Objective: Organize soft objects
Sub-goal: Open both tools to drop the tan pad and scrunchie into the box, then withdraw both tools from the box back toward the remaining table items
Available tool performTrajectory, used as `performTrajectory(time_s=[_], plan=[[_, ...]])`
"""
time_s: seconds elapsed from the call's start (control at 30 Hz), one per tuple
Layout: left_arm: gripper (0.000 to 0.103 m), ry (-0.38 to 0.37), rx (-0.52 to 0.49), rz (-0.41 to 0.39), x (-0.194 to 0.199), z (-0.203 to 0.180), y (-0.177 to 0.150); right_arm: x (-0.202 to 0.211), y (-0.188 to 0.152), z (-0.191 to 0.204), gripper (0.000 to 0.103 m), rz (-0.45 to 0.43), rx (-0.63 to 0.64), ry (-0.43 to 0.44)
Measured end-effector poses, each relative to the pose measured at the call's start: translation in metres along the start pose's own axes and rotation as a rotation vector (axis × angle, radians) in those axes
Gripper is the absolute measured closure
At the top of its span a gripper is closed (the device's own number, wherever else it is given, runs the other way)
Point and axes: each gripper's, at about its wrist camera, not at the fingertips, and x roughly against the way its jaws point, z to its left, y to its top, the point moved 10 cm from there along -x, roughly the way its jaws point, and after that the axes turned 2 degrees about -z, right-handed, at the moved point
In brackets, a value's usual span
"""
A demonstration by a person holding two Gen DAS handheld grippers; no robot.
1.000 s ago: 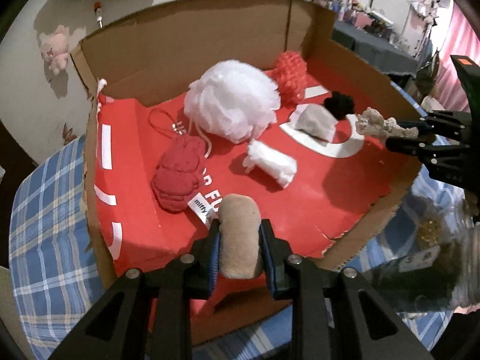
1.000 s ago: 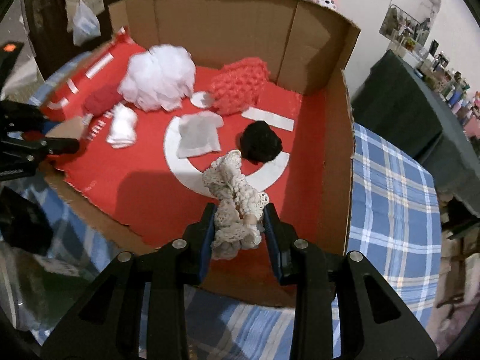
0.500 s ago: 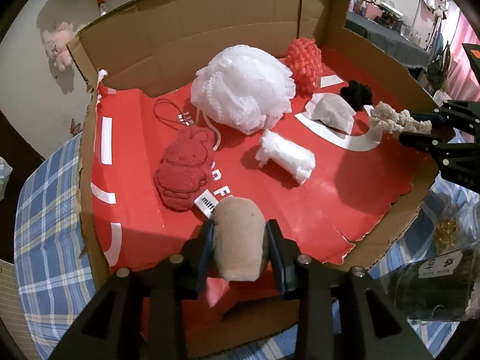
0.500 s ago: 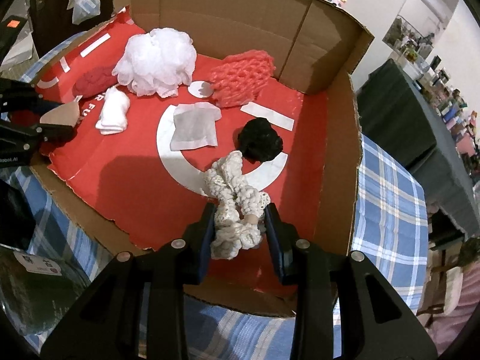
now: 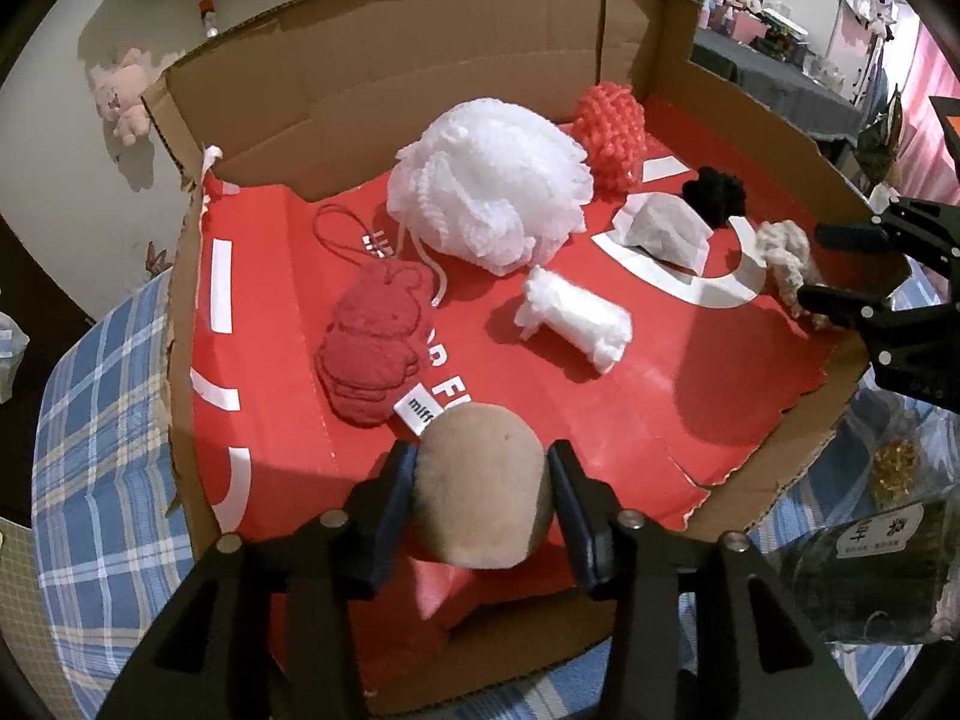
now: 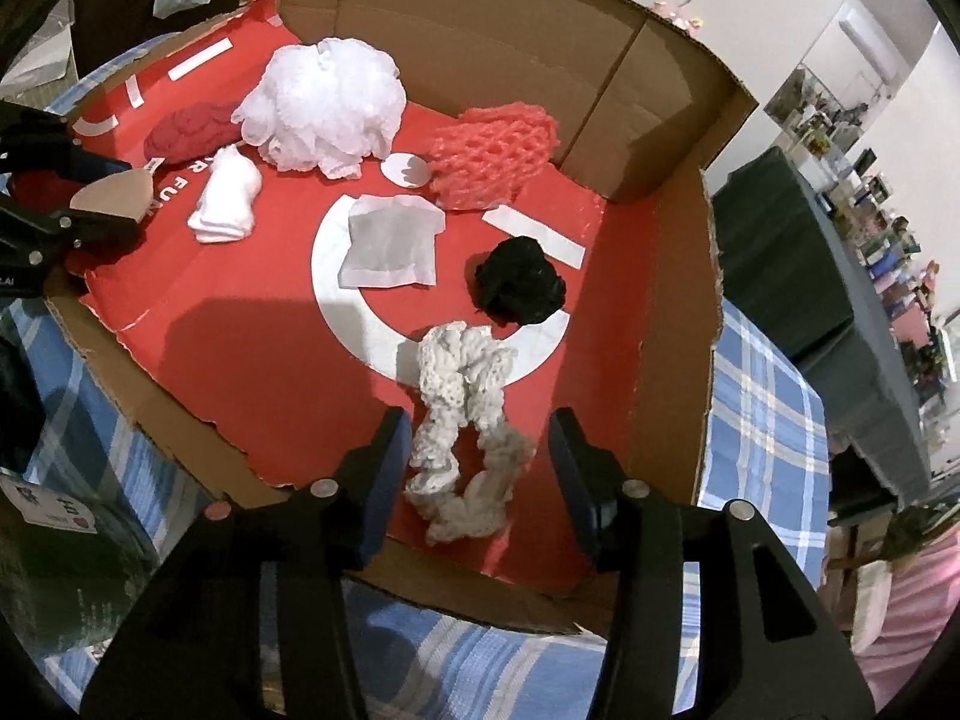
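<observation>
A cardboard box (image 5: 384, 84) with a red floor holds soft things. My left gripper (image 5: 483, 501) has its pads against a tan plush pad (image 5: 483, 483) at the box's near edge; the jaws stand wider than before. My right gripper (image 6: 477, 468) is open, and a cream knit scrunchie (image 6: 465, 414) lies on the red floor between its fingers. The scrunchie also shows in the left wrist view (image 5: 786, 255). Inside lie a white mesh pouf (image 5: 489, 198), a red plush toy (image 5: 372, 345), a white roll (image 5: 576, 321), a coral net sponge (image 6: 489, 156), a grey sachet (image 6: 390, 249) and a black scrunchie (image 6: 519, 282).
The box sits on a blue plaid tablecloth (image 5: 96, 468). A dark packet with a label (image 5: 870, 534) lies beside the box's front edge. A dark-covered table with small items (image 6: 840, 252) stands to the right.
My right gripper has opened and the cream scrunchie now lies on the box floor. My left gripper's jaws have widened around the tan pad. Both grippers have moved lower toward the box.
</observation>
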Motion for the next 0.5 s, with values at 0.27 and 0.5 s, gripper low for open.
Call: performTrajectory(time_s=[0.27,0.5], plan=[[0.036,0.008,0.001,-0.059,0.023,-0.003,0.005,0.029,0.006,-0.008,0.048,-0.061,-0.03,-0.02],[0.02,0.003,0.033,-0.167,0.071,-0.01,0.007,0.092,0.01,-0.013,0.037,-0.188,-0.111,-0.024]])
